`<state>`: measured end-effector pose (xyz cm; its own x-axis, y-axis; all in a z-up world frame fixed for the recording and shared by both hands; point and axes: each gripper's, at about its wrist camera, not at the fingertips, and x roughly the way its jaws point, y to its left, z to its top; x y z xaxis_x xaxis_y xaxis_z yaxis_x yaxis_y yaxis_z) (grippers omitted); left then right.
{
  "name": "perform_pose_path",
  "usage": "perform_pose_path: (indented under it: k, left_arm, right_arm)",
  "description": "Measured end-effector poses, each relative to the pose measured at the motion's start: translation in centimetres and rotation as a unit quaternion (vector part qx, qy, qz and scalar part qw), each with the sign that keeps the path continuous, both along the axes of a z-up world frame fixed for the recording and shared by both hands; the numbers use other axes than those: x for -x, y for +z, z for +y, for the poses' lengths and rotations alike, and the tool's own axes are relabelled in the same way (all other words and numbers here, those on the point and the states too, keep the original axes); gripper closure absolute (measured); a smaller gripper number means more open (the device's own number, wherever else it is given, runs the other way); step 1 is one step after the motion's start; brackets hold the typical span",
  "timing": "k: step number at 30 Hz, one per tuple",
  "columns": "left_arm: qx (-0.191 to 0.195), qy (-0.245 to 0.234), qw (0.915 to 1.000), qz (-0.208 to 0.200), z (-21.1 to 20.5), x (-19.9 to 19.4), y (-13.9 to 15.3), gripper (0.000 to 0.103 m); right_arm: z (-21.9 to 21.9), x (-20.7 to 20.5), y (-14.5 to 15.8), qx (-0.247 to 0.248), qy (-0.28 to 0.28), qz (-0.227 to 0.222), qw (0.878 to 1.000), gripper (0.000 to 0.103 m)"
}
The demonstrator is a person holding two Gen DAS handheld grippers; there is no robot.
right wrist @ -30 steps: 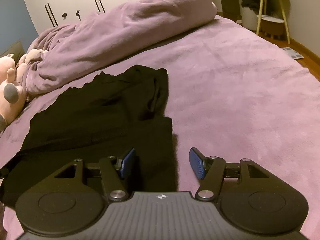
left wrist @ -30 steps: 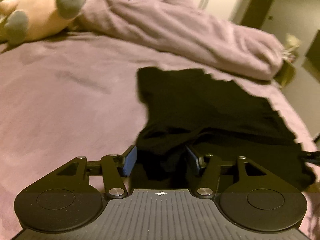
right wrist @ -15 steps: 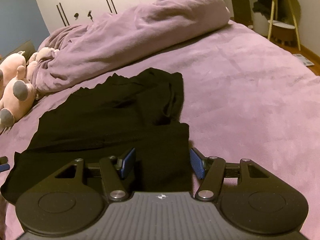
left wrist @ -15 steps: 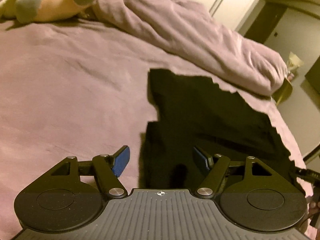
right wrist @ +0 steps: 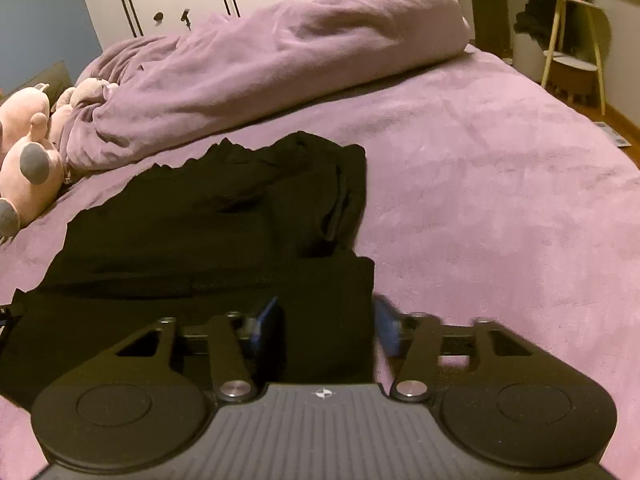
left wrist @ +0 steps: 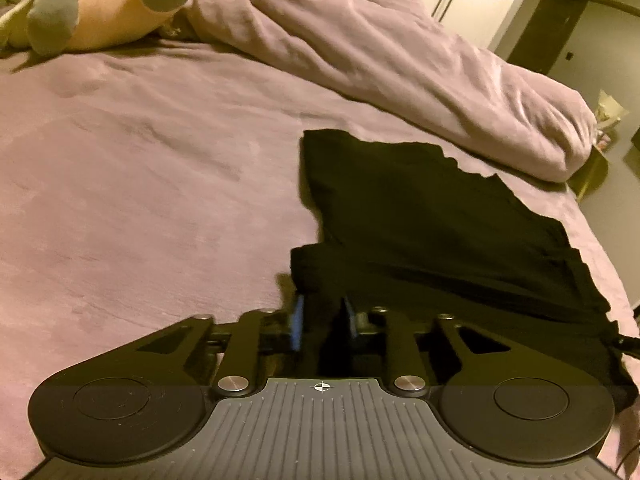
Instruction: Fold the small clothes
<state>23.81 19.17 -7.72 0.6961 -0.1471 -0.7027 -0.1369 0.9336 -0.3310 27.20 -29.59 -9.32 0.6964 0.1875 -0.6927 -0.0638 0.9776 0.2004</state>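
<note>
A black garment (left wrist: pixel 432 216) lies spread on the purple bed, also seen in the right wrist view (right wrist: pixel 224 224). My left gripper (left wrist: pixel 322 320) sits at the garment's near left corner with its jaws drawn in close around a fold of the black cloth. My right gripper (right wrist: pixel 326 326) sits at the near right corner; its blue pads (right wrist: pixel 386 328) stand apart on either side of the cloth's edge, which lies between them.
A rumpled purple duvet (left wrist: pixel 400 52) lies along the far side of the bed (right wrist: pixel 500 200). A pink plush toy (left wrist: pixel 92 4) sits at the far left, also in the right wrist view (right wrist: pixel 28 160). A small shelf (right wrist: pixel 572 40) stands beyond the bed.
My left gripper's jaws were wide open half a second ago and have closed in on the garment's corner. My right gripper's jaws have narrowed slightly around the other corner.
</note>
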Motion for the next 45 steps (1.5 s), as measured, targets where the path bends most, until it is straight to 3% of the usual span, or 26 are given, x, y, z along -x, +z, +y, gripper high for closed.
perform_pose_path:
  k: [5, 12, 19, 30, 39, 45]
  left_arm:
    - [-0.021, -0.005, 0.9997, -0.014, -0.5, 0.3, 0.7, 0.093]
    - [-0.024, 0.002, 0.9984, -0.052, -0.7, 1.5, 2.9, 0.095]
    - [-0.034, -0.013, 0.9942, -0.101, -1.6, 1.7, 6.9, 0.095]
    - [-0.067, 0.024, 0.99, -0.121, -2.0, -6.2, 8.0, 0.095]
    - [-0.127, 0.063, 0.9831, -0.115, -2.4, -14.7, 6.7, 0.095]
    - [-0.134, 0.103, 0.9813, -0.091, -2.6, -18.8, 4.1, 0.094]
  right_arm:
    - [0.7, 0.8, 0.7, 0.03, -0.008, -0.017, 0.999, 0.093]
    - [1.7, 2.7, 2.9, 0.05, 0.006, -0.056, 0.997, 0.097]
    - [2.8, 3.3, 6.0, 0.051, 0.032, -0.103, 0.993, 0.098]
    - [4.2, -4.7, 6.5, 0.079, -0.005, -0.122, 0.989, 0.099]
    - [5.8, -14.3, 5.0, 0.119, -0.045, -0.121, 0.984, 0.1]
    - [7.1, -18.1, 3.2, 0.143, -0.066, -0.121, 0.98, 0.099]
